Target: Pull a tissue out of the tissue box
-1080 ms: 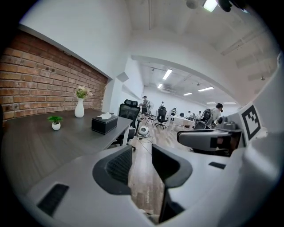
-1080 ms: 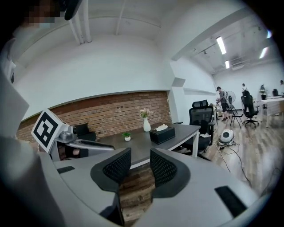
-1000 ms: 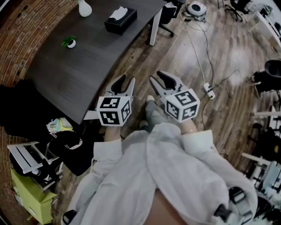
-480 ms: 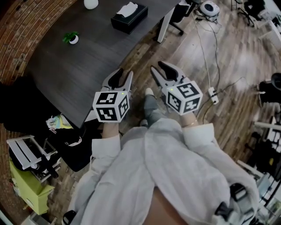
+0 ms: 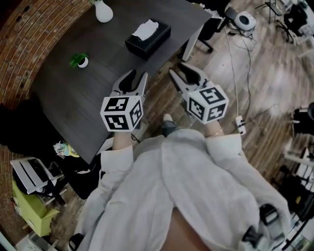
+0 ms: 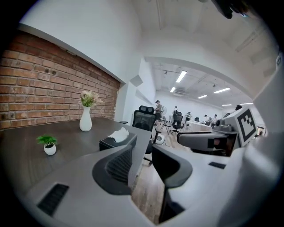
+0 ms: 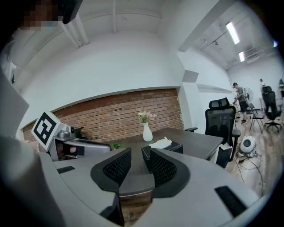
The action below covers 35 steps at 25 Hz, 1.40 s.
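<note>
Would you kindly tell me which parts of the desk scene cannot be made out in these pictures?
- Head view: the flowers of the vase are cut off by the top edge.
- Left gripper view: the lower front of the tissue box is hidden behind one jaw of the left gripper.
- Right gripper view: much of the box sits behind a jaw of the right gripper.
- All views: the box's lid hides how many tissues remain.

We are counting 2 grippers, left gripper (image 5: 137, 77) and right gripper (image 5: 176, 69), 1 tissue box (image 5: 149, 39), 1 vase (image 5: 103, 11), 1 potted plant (image 5: 82, 61), 1 desk (image 5: 83, 93), and perhaps 2 office chairs (image 7: 220, 119), though they are distant.
</note>
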### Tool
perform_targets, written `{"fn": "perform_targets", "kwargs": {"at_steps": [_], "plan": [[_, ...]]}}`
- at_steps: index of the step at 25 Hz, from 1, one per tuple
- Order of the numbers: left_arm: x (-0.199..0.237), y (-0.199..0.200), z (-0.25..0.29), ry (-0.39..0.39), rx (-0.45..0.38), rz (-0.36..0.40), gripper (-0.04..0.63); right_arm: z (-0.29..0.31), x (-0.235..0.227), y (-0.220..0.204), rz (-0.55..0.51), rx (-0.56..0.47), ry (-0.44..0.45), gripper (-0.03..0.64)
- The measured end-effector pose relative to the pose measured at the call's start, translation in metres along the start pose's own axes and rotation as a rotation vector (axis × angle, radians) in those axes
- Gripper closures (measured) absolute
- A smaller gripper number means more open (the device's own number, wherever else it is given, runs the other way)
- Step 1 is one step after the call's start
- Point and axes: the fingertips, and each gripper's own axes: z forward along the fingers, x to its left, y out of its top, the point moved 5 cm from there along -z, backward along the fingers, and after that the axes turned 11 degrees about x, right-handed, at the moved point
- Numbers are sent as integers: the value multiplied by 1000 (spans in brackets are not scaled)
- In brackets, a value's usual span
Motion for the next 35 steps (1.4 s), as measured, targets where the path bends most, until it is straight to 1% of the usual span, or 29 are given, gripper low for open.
{"fn": "perform_targets", "kwargs": {"at_steps": [6, 10, 15, 19, 23, 26, 31, 35], "plan": [[23, 50, 50, 48, -49, -21, 476, 37, -52, 39, -34, -4, 33, 505], [29, 68, 75, 59, -57, -38, 476, 50, -79, 50, -50, 7, 46, 505], [34, 75, 93, 99, -77, -61, 476, 58, -100, 46, -31, 24, 46, 505], [34, 80, 104, 86, -60, -54, 476, 59, -113, 42, 12, 25, 33, 505], [39, 88, 111, 74, -80, -73, 476, 65, -119, 41, 40, 15, 65, 505], [44, 89, 120, 67, -55, -74, 476, 70, -125, 36, 55, 41, 55, 505], [69, 100, 137, 73, -43, -82, 476, 97, -140, 40, 59, 68, 38, 505], [94, 105, 147, 89, -36, -107, 476, 126, -151, 48, 61, 88, 37, 505]]}}
